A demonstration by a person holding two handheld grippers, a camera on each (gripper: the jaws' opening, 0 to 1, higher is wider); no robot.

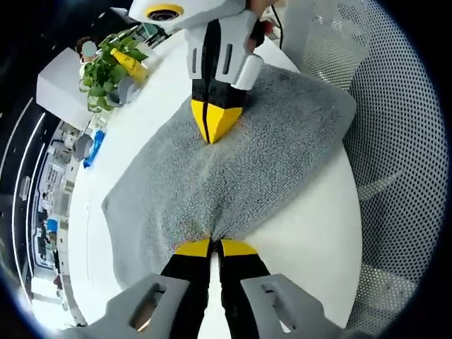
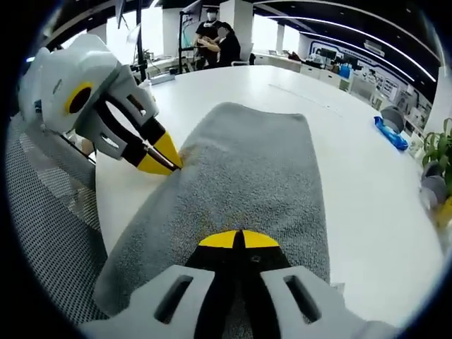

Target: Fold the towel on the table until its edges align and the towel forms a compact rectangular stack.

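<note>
Left gripper view: left tool pinching towel.

In the right gripper view the towel's near end was hidden under the right gripper, and its lower left corner ran off behind that gripper's body. The plant was cut by the right edge. The people at the far end were too small to make out.

In the left gripper view the towel's near edge was covered by the left gripper. The shelves at left were too blurred to read.
</note>
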